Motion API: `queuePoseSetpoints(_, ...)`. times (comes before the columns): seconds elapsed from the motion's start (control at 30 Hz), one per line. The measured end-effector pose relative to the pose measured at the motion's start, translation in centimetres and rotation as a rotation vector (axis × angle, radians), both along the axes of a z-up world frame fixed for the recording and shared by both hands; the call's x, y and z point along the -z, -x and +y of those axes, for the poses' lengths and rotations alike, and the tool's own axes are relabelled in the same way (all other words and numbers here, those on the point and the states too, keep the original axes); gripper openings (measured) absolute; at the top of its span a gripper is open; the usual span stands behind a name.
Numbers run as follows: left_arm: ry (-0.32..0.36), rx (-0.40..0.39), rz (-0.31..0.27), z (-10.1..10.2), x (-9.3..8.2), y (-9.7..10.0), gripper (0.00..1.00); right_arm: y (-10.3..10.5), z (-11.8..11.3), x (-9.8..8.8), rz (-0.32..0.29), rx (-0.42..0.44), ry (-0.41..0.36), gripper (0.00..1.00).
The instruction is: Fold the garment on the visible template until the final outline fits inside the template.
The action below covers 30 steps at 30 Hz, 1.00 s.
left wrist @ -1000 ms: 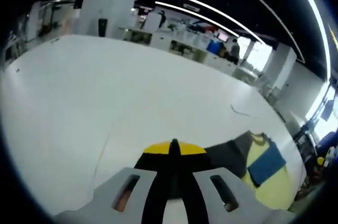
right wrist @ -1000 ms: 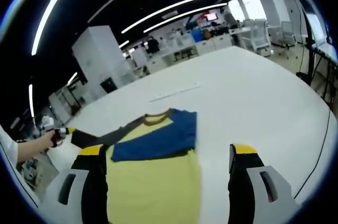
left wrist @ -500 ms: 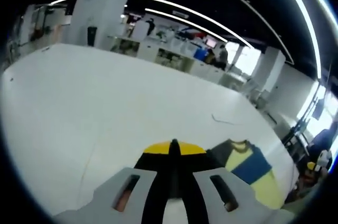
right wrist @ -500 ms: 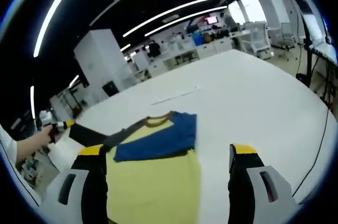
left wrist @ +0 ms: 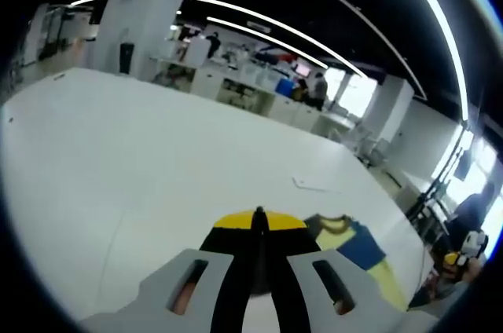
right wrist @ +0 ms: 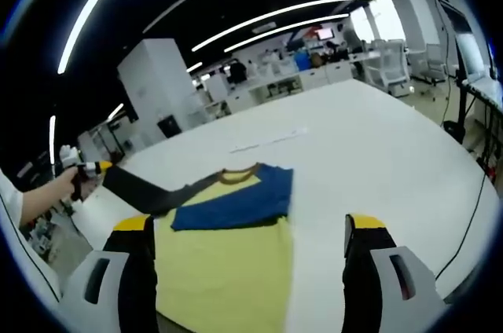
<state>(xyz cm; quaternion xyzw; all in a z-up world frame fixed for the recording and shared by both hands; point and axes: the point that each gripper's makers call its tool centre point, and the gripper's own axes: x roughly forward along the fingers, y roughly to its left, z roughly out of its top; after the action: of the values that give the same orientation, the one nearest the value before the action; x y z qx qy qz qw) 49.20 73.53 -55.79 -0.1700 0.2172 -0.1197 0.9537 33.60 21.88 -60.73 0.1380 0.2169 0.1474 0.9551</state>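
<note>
Gripping a dark sleeve [right wrist: 145,194], left tool [right wrist: 88,168]; right tool [right wrist: 247,243] wide over yellow garment [right wrist: 224,258].

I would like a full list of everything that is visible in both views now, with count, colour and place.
garment: one, yellow body, blue sleeve folded across the chest, dark grey sleeve pulled out to the side; on the white table, in front of the right claw.
table: one, white, large, under the garment.
thin strip: one, pale, lying on the table beyond the collar.
desks and chairs: several, white, in the background.
ceiling lights: several long white lines overhead.
left claw: one, grey with yellow tips, shut; the dark sleeve leads to it.
right claw: one, grey with yellow tips, open above the garment.
hand: one, holding the left claw.
</note>
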Motion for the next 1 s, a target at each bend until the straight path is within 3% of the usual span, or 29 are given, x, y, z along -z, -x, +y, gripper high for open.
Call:
queuePoseSetpoints(0.5,0.038,0.051,-0.049,-4.0,-3.9,0.7,0.00,2.1,-0.6,0.2,-0.004,-0.014,0.013,1.00)
queuePoseSetpoints(1.0,0.094,0.147,-0.087,-11.4,-6.5,0.6,0.00,4.6,-2.2,-0.1,-0.013,-0.011,0.019,1.00)
